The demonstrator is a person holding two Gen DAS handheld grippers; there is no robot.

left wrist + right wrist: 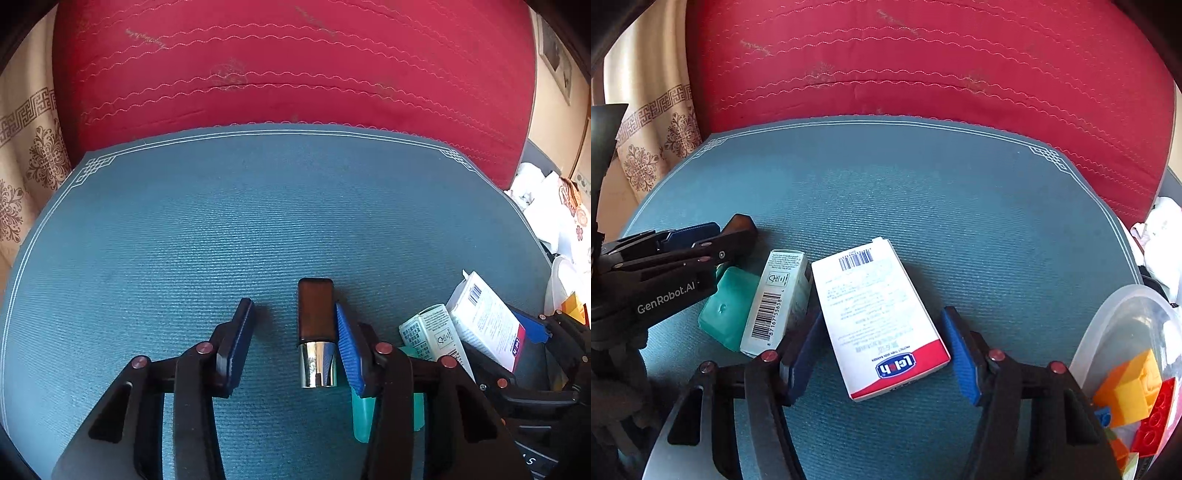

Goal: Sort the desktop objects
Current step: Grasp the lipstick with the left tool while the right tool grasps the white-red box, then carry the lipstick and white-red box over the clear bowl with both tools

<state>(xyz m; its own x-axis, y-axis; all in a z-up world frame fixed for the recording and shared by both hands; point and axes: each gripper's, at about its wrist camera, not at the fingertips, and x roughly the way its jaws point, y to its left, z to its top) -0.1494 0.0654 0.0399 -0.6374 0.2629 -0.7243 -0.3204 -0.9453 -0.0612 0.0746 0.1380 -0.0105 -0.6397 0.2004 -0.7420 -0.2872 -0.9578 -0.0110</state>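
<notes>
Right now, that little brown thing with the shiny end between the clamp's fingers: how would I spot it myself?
Start at the blue mat in front of the red cushion. Near its front edge, left of two printed cartons, lies a small brown tube between the left gripper fingers. Unlike the cartons and the teal piece, it has a mirror-bright silver end.

In the left wrist view the teal case [364, 413] lies mostly hidden behind the left gripper's [295, 345] right finger. In the right wrist view the clear tub [1108, 325] of bricks [1134, 398] is cut off by the picture's edge. The small print on the white box [879, 317] is too fine to read.
</notes>
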